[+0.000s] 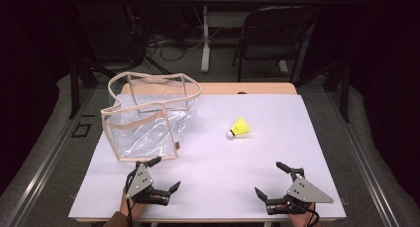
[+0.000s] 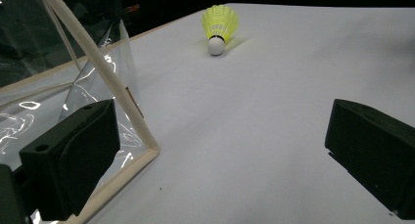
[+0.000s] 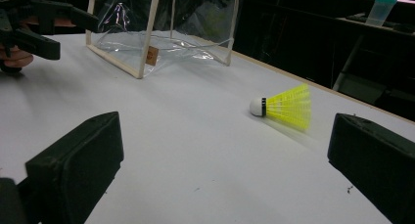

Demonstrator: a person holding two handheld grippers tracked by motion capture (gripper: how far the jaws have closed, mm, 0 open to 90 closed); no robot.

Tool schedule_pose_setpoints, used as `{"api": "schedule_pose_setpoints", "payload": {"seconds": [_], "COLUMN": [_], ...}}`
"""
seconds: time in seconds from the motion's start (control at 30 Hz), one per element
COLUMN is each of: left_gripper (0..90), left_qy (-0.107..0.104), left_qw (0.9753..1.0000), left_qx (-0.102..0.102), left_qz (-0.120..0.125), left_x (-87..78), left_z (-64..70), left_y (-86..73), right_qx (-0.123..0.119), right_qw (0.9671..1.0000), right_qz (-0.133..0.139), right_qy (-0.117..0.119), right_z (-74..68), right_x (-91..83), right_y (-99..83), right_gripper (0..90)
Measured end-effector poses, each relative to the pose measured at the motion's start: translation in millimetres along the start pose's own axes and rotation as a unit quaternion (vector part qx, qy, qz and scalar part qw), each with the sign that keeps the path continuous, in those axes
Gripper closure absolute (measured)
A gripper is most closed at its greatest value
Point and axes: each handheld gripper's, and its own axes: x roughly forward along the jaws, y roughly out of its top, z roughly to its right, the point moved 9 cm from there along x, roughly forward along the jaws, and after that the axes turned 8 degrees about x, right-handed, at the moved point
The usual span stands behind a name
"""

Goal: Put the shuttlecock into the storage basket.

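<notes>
Shuttlecock (image 1: 238, 128): yellow skirt, white cork; on bench (image 1: 277, 152), right of clear bag (image 1: 148, 120). Likely featherlight, skirt crushable, prone to roll; grip at cork. Left tongs (image 1: 166, 176), right tongs (image 1: 270, 180): wide open, empty.

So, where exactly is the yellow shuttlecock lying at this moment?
In the high view the shuttlecock lies on its side on the white table top, right of the clear bag and apart from it, beyond both open grippers.
</notes>
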Motion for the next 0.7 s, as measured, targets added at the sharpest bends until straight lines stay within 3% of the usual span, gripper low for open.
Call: {"api": "schedule_pose_setpoints", "payload": {"seconds": [0.7], "left_gripper": [0.0], "left_qy": [-0.032], "left_qw": [0.9990], "left_qx": [0.008], "left_qz": [-0.031], "left_x": [32.6], "left_z": [4.9], "left_y": [14.1], "right_qx": [0.000], "right_qw": [1.0000], "right_qz": [-0.009], "right_qy": [0.002], "right_z": [0.6], "right_x": [1.5], "right_y": [-1.9], "right_gripper": [0.0]}}
